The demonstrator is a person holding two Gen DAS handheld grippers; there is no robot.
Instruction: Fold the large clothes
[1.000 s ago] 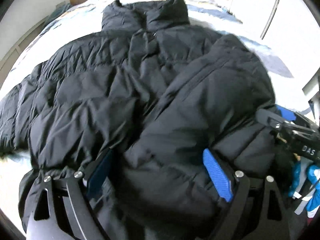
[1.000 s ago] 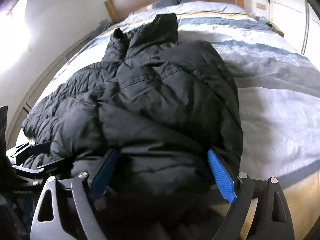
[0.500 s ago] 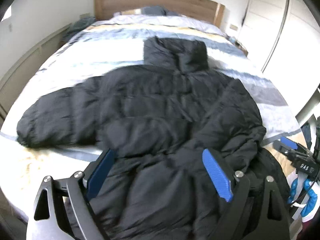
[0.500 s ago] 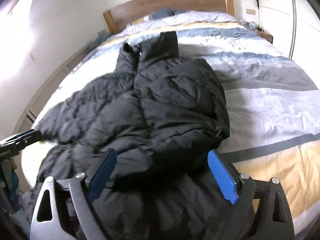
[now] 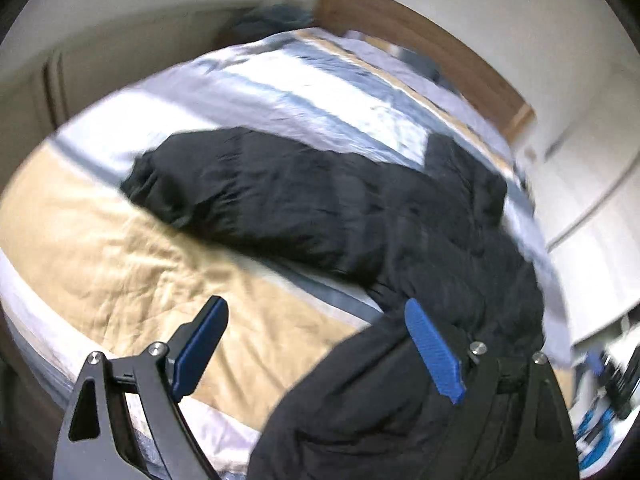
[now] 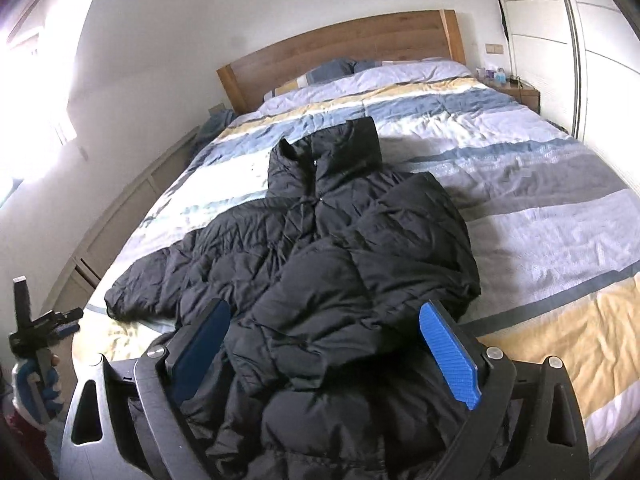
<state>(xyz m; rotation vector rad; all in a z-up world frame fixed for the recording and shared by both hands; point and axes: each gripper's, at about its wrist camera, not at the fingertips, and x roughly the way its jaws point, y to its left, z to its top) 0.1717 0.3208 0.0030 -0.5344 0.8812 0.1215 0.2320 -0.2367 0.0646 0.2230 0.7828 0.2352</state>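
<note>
Bare bedspread [image 6: 552, 216] right of jacket [image 6: 340, 248]: free passage. Left side: one sleeve [image 5: 240, 184] lies outstretched across it. Headboard [image 6: 344, 48] closes far end. Wardrobe [image 6: 600, 60] bounds right.

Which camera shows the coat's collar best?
The right wrist view: the black coat's collar stands sharp and whole, pointing toward the headboard. The left wrist view is blurred, showing the collar only as a dark edge.
</note>
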